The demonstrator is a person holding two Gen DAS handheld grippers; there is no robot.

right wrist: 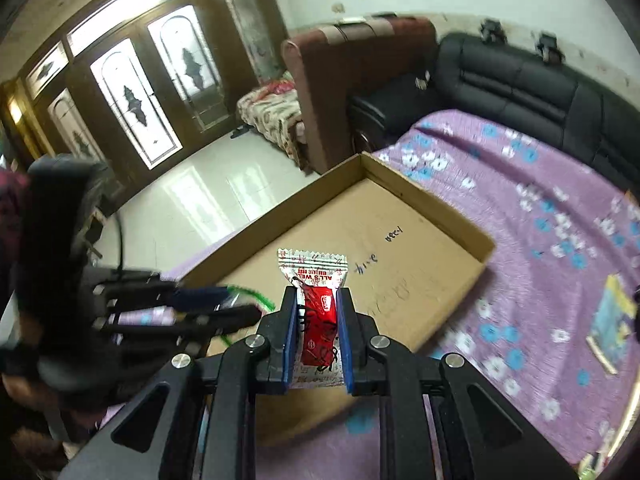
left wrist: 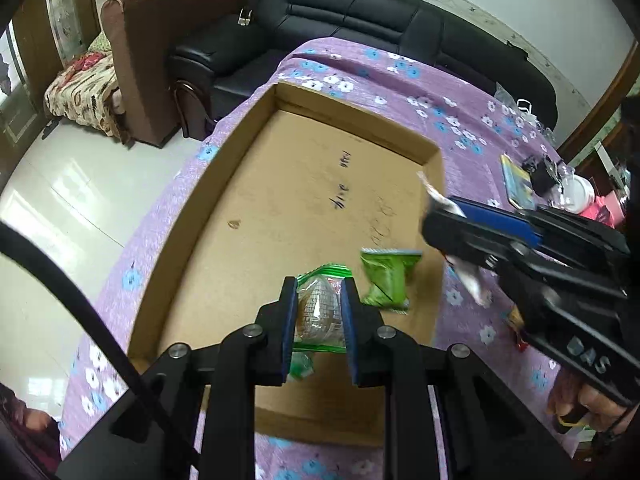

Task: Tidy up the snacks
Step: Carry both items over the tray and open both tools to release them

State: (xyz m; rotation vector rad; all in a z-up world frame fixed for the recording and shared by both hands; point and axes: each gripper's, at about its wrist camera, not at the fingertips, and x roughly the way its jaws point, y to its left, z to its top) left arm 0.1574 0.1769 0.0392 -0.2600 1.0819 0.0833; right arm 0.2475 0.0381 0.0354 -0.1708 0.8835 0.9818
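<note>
A shallow cardboard tray [left wrist: 248, 168] lies on the purple flowered cloth [left wrist: 352, 68]. My left gripper [left wrist: 319, 284] is shut on a clear, green-edged snack packet [left wrist: 318, 312] above the tray's near end. A green snack packet [left wrist: 386, 278] lies loose on the tray floor just to the right. My right gripper [right wrist: 317, 294] is shut on a red and white snack packet [right wrist: 318, 320] over the near part of the tray [right wrist: 420, 208]. In the left wrist view that gripper [left wrist: 434, 210] comes in from the right with its packet [left wrist: 470, 280] blurred. The left gripper [right wrist: 244, 304] shows blurred at the left.
A black sofa [left wrist: 360, 4] and a brown armchair [left wrist: 160, 40] stand beyond the table. At the table's right end lie a yellow and blue booklet [left wrist: 516, 180], a white lid [left wrist: 580, 192] and small clutter. Shiny white floor [left wrist: 60, 200] is to the left.
</note>
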